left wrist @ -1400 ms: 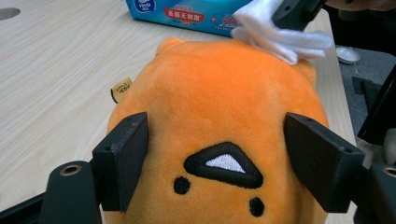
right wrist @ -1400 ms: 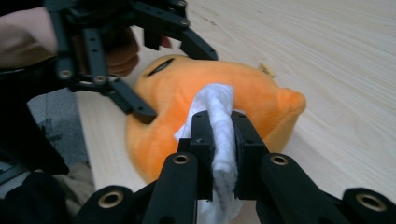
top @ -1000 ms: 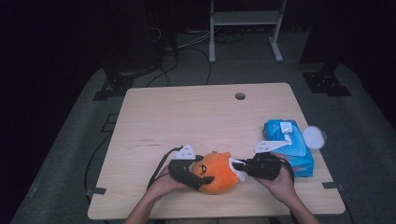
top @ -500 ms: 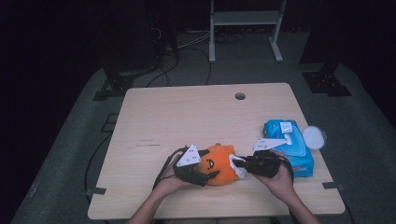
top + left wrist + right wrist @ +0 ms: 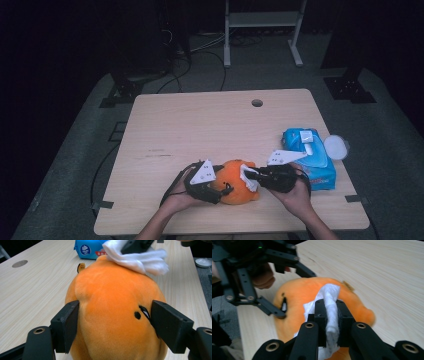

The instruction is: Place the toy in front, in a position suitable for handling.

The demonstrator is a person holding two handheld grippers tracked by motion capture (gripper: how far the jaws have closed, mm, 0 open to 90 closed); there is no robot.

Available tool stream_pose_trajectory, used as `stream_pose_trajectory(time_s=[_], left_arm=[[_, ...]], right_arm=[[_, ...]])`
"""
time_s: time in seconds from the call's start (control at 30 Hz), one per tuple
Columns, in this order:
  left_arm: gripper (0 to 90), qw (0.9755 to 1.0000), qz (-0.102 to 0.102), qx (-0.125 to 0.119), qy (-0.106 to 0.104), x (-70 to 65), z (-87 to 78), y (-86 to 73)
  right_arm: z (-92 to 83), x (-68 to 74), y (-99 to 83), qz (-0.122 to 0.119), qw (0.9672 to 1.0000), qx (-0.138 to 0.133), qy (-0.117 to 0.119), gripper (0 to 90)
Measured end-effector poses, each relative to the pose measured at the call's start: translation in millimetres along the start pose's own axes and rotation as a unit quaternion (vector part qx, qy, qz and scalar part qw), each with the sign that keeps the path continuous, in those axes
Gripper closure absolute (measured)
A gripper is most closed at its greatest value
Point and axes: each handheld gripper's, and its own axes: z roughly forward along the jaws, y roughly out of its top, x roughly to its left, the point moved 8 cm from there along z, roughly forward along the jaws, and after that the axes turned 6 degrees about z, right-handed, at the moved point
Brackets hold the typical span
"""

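Note:
An orange plush toy (image 5: 234, 184) lies near the table's front edge. My left gripper (image 5: 225, 190) holds it from the left. In the left gripper view, the left gripper (image 5: 115, 315) has one jaw pressed against each side of the plush toy (image 5: 112, 290). My right gripper (image 5: 251, 176) comes in from the right, shut on a white wipe (image 5: 247, 176). In the right gripper view, the right gripper (image 5: 331, 308) presses the wipe (image 5: 329, 293) onto the top of the plush toy (image 5: 299, 293). The wipe (image 5: 140, 258) rests on the toy's far side.
A blue pack of wipes (image 5: 307, 150) lies to the right of the toy, with a round white lid (image 5: 336, 146) beside it. A cable hole (image 5: 257, 103) is at the back of the wooden table (image 5: 200, 125). Dark floor, cables and stands surround the table.
The right gripper has slid a little leftward with the wipe across the plush. The left gripper has kept its hold, with its hand slightly turned.

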Motion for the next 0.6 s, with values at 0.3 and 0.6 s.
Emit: stream_pose_trajectory(time_s=[0.3,0.6], left_arm=[[24.1,0.9998,0.018,0.004,0.006,-6.4,0.3,4.9],[24.8,0.9998,0.019,-0.001,0.004,-6.5,0.1,4.9]], right_arm=[[-11.1,-35.3,-8.4,0.051,0.9975,-0.012,-0.046,81.1],[-5.3,-31.7,-4.5,0.054,0.9975,-0.017,-0.043,81.1]])
